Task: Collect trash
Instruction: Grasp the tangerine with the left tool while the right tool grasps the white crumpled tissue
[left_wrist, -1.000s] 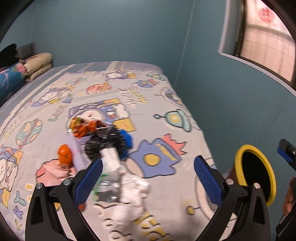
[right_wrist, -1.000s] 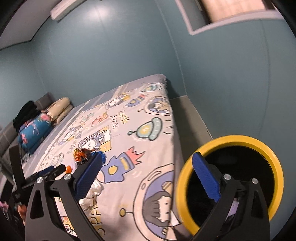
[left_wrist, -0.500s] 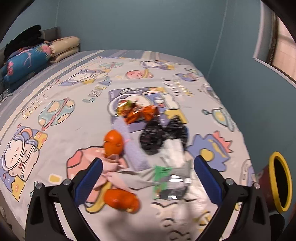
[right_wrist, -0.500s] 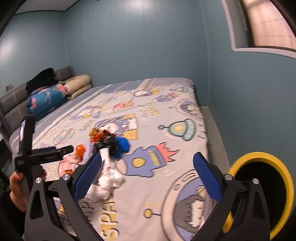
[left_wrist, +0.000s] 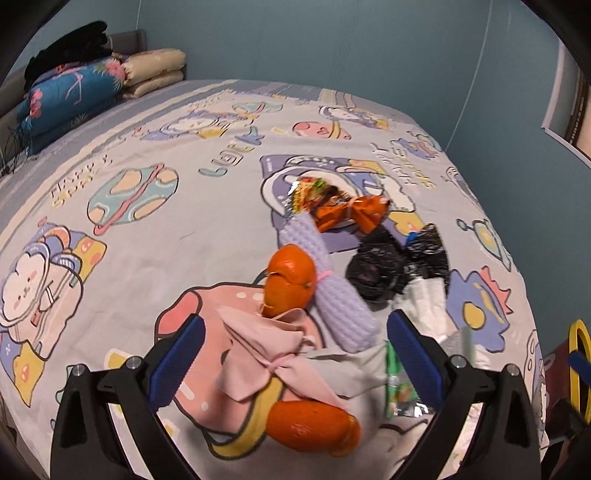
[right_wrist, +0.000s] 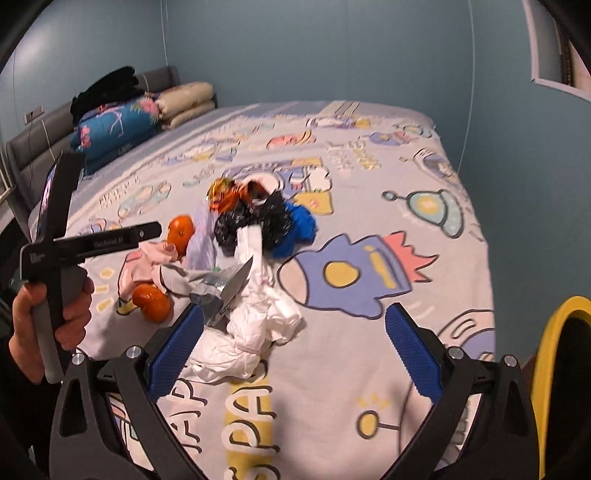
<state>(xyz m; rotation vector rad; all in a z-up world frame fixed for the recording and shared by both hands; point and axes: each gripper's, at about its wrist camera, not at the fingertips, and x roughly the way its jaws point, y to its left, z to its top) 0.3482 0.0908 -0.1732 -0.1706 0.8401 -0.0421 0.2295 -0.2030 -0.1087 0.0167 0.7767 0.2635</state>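
left claw (left_wrist: 291, 350): wide open, holding nothing. I've got it low over the near end of the pile, straddling the pink cloth (left_wrist: 266, 354), presumably lining up a first grab.
right claw (right_wrist: 293, 345): also wide, empty, hanging above the white bag (right_wrist: 255, 325). Kept on the bin side, likely for a short carry.
trash: one cluster mid-bed (left_wrist: 122, 236): two oranges (left_wrist: 290, 280), purple foam roll (left_wrist: 328, 284), black bag (left_wrist: 384, 266), orange wrapper (left_wrist: 351, 212), green packet (left_wrist: 399, 380), blue scrap (right_wrist: 299, 225).
bin (right_wrist: 550, 365): yellow rim, off the bed's right edge, mouth facing the bed. Nothing of the pile in it that I can see.
risk: soft, loose stuff; oranges could roll if I nudge the cloth.
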